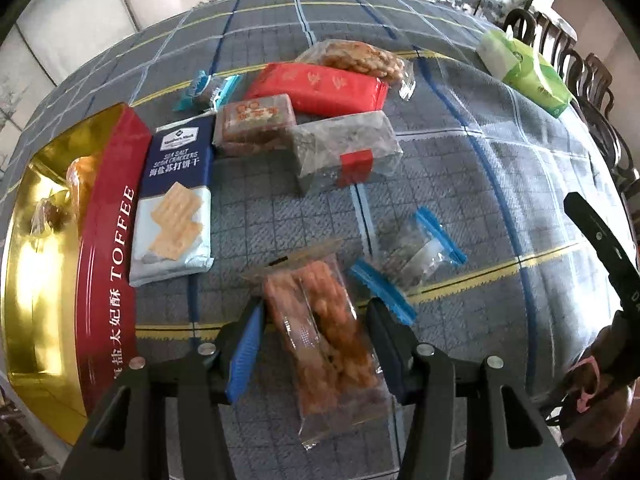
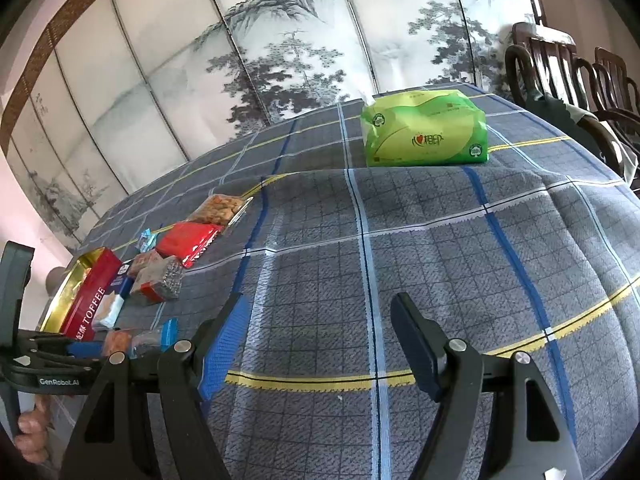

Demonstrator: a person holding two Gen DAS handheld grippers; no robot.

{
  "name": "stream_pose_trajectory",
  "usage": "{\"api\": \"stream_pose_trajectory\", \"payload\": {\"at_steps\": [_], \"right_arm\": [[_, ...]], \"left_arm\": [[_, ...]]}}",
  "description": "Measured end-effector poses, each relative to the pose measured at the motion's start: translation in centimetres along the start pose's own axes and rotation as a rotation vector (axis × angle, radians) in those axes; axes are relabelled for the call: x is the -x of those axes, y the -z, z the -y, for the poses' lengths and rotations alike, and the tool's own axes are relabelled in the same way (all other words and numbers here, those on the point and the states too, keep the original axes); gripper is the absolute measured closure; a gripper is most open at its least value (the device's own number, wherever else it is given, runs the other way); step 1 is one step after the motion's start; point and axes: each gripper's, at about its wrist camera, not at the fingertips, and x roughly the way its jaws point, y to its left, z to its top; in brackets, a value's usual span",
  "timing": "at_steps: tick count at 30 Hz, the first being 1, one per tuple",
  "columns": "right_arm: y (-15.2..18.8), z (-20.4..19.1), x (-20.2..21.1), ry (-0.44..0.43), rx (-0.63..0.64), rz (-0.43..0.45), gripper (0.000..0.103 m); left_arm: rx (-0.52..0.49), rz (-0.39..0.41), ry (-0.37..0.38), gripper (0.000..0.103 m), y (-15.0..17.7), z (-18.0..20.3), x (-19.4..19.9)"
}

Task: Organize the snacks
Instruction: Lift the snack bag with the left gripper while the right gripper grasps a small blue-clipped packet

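Observation:
An orange snack packet (image 1: 320, 340) in clear wrap lies on the checked tablecloth (image 1: 480, 184). My left gripper (image 1: 316, 306) points down over it with the packet between its jaws. A slim gap shows beside each pad, so it is open. A small clear packet with blue ends (image 1: 404, 256) lies just right of it. The red toffee tin (image 1: 108, 240) with a gold inside stands at the left and holds two packets. My right gripper (image 2: 320, 300) hovers open over bare cloth, holding nothing.
A sea salt cracker pack (image 1: 176, 200) leans by the tin. Behind it lie a grey packet with a red label (image 1: 344, 152), a brown packet (image 1: 256, 124), a red packet (image 1: 320, 88), a biscuit bag (image 1: 356, 58) and a teal packet (image 1: 208, 90). A green tissue pack (image 2: 424, 132) and dark chairs (image 2: 560, 64) sit far right.

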Motion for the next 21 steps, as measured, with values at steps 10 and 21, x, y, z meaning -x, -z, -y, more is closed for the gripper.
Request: {"api": "stream_pose_trajectory", "payload": {"at_steps": [10,21], "right_arm": [[-0.1,-0.2,-0.5,-0.006,0.017,-0.036,0.031],[1.9,-10.2,-0.1,-0.303,0.363,-0.163,0.031]], "left_arm": [[-0.02,0.103,0.041,0.066,4.0,-1.3,4.6],[-0.043,0.186,0.063,0.066,6.5,-1.9,10.1]]}}
